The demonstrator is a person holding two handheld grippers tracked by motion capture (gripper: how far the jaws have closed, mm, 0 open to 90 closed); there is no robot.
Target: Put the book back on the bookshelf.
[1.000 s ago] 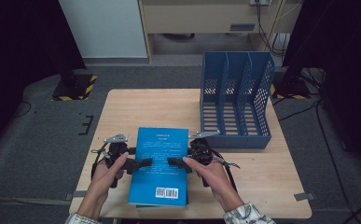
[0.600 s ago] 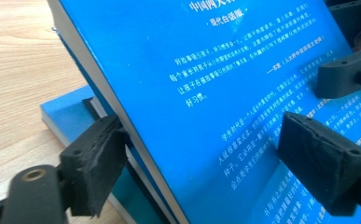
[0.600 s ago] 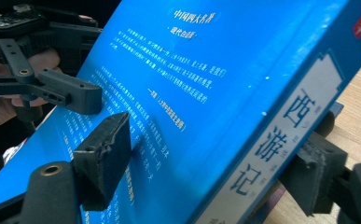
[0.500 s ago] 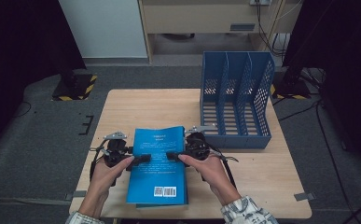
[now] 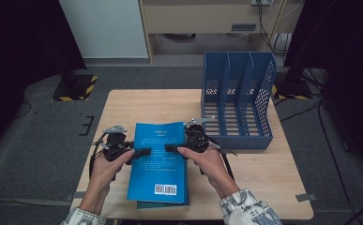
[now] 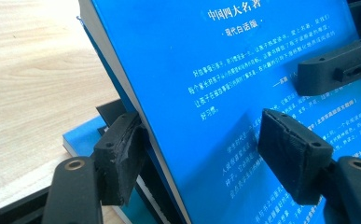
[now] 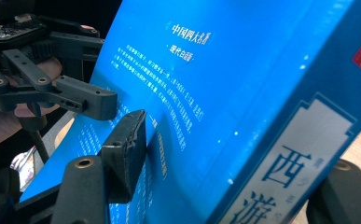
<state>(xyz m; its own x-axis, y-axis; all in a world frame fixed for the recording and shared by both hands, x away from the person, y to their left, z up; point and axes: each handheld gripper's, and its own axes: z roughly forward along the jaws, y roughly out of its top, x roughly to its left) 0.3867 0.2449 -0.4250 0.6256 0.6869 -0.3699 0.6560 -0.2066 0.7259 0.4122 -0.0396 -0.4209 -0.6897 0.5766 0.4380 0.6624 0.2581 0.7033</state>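
Note:
A bright blue book (image 5: 158,159) with white print lies cover-up near the table's front edge, on top of a second, teal book (image 5: 162,204). My left gripper (image 5: 144,152) grips its left page edge, one pad under the book and one on the cover (image 6: 206,149). My right gripper (image 5: 170,148) grips the spine side, with a pad pressed on the cover (image 7: 234,172). Both pairs of jaws have just been closing, with the book between them. The blue book tilts up off the teal book (image 6: 82,140).
A blue mesh file holder (image 5: 238,101) with three slots stands at the back right of the wooden table (image 5: 137,105), just beyond my right hand. Bare tabletop stretches behind the book and to the front right. Dark floor and cables surround the table.
Both grippers have closed on the book's side edges. The right hand has risen slightly, and the blue book has lifted a little off the teal one.

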